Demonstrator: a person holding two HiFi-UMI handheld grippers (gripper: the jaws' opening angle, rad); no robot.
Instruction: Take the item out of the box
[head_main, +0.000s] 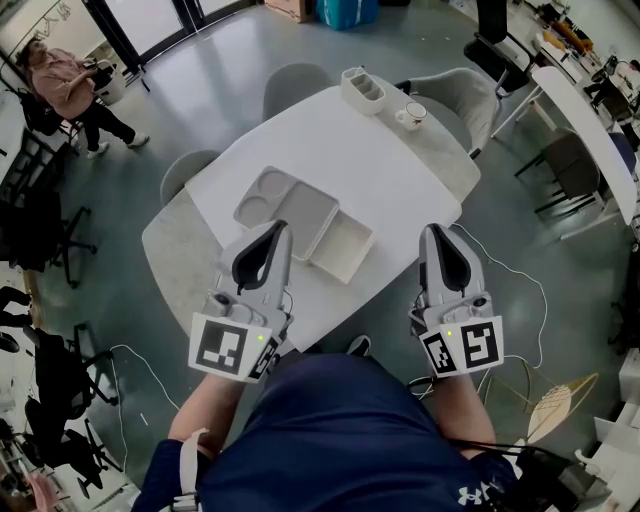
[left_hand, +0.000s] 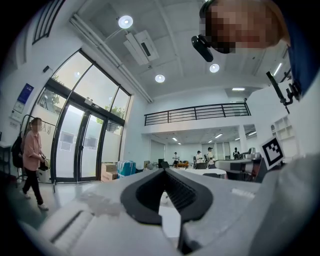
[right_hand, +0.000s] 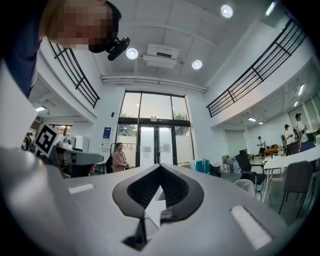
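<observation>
On the white table lies a grey tray-like box with several compartments, and a shallow white square box rests against its near right corner. I cannot tell what is inside either one. My left gripper hovers at the near edge of the grey box, its jaws shut with nothing between them. My right gripper is held at the table's near right edge, apart from the boxes, also shut and empty. Both gripper views look level across the room: the left gripper and the right gripper show tips that meet.
A white divided container and a cup on a saucer stand at the table's far edge. Grey chairs ring the table. A person in pink stands at the far left by glass doors. Cables trail on the floor at right.
</observation>
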